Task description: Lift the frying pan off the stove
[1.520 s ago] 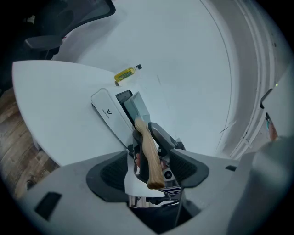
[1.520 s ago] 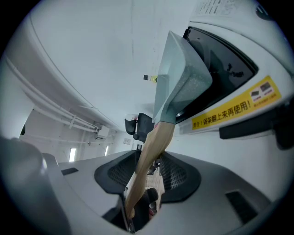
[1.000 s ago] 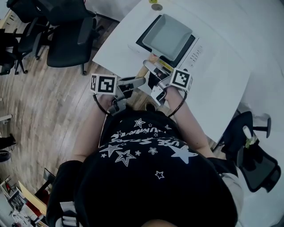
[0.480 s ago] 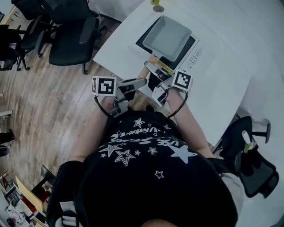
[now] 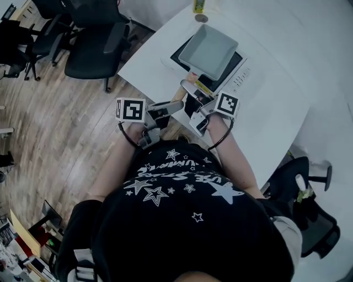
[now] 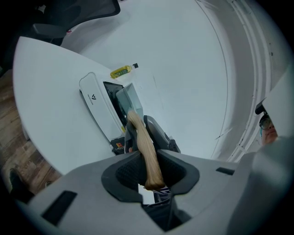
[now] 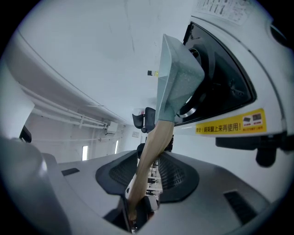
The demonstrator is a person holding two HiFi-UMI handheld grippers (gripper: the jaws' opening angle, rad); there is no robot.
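A square grey frying pan [image 5: 208, 50] sits over a black-topped induction stove [image 5: 238, 77] on the white table [image 5: 276, 110]. Its wooden handle [image 5: 193, 77] points toward the person. My left gripper [image 5: 176, 104] is shut on the handle's end [image 6: 144, 147], seen between its pads [image 6: 126, 172]. My right gripper [image 5: 190, 91] holds the handle [image 7: 154, 142] nearer the pan, its jaws narrowed onto it. In the right gripper view the pan [image 7: 177, 85] stands tilted, with a gap over the stove's black top [image 7: 220, 87].
A yellow bottle [image 5: 199, 5] and a small round object [image 5: 202, 17] lie beyond the stove. Black office chairs [image 5: 91, 49] stand on the wooden floor at left, and another chair [image 5: 300, 198] at right. The table edge runs just in front of the person.
The head camera has shifted, so the whole scene sits a little lower in view. Both grippers stay on the handle, in the same place relative to the pan.
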